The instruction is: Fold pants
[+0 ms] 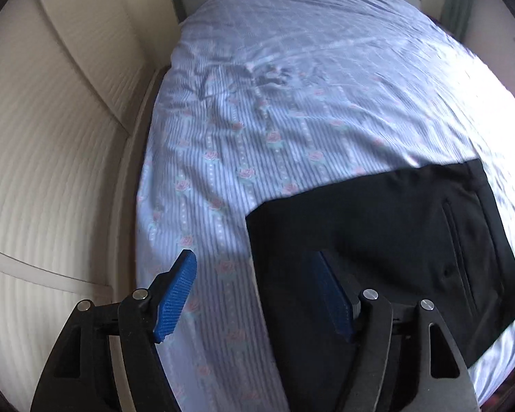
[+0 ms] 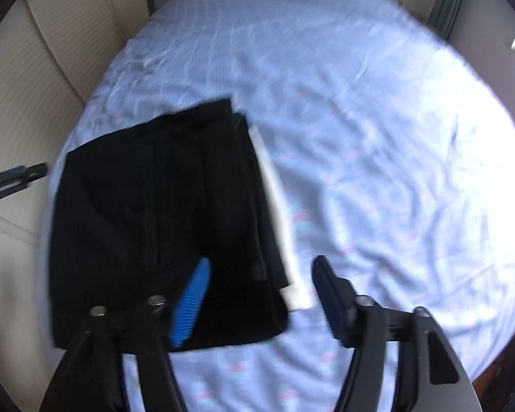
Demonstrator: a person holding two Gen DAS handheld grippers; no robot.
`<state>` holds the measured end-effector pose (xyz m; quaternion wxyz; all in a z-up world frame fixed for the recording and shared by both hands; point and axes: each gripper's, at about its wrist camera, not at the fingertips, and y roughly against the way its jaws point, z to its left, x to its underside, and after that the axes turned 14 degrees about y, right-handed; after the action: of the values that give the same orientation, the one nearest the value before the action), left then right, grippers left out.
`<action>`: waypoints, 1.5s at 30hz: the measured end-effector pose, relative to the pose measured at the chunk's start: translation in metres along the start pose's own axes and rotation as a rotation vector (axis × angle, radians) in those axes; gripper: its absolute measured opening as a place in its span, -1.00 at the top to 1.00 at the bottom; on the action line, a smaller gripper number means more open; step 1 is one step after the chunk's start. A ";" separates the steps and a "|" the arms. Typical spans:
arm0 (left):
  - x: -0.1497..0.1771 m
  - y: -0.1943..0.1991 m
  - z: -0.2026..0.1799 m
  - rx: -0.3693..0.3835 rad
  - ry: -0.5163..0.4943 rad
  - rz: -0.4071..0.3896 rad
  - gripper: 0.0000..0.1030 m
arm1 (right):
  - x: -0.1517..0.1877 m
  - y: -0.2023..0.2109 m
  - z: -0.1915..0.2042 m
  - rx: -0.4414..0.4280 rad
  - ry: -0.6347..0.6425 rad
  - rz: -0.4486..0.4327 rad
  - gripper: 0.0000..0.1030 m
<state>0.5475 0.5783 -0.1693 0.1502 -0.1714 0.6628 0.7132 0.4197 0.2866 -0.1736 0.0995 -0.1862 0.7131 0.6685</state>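
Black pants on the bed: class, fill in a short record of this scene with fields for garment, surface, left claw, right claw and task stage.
garment: black pants, folded into a compact rectangle, lying flat
surface: bed sheet, pale blue with stripes and a rose print, wrinkled
left claw: left claw open, holding nothing, over the pants' left edge
right claw: right claw open, holding nothing, over the pants' near right corner
detail: white strip showing along the pants' right edge
task stage: pants look already folded; neither claw grips them
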 end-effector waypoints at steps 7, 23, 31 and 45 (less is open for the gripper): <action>0.058 0.079 -0.016 0.032 0.083 -0.030 -0.44 | 0.029 0.023 -0.044 0.029 0.041 0.008 -0.30; 0.181 0.307 -0.169 0.083 0.120 -0.236 -1.00 | 0.121 0.219 -0.170 -0.009 0.085 -0.260 -0.72; 0.229 0.387 -0.266 0.137 0.111 -0.297 -1.00 | 0.177 0.289 -0.240 -0.010 0.093 -0.336 -0.77; 0.308 0.469 -0.415 0.223 0.152 -0.352 -1.00 | 0.271 0.359 -0.361 -0.031 0.137 -0.422 -0.77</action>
<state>0.0831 0.1243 0.0872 0.2399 -0.3200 0.7068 0.5835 0.0686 -0.0936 0.0805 0.1857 -0.3778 0.6530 0.6295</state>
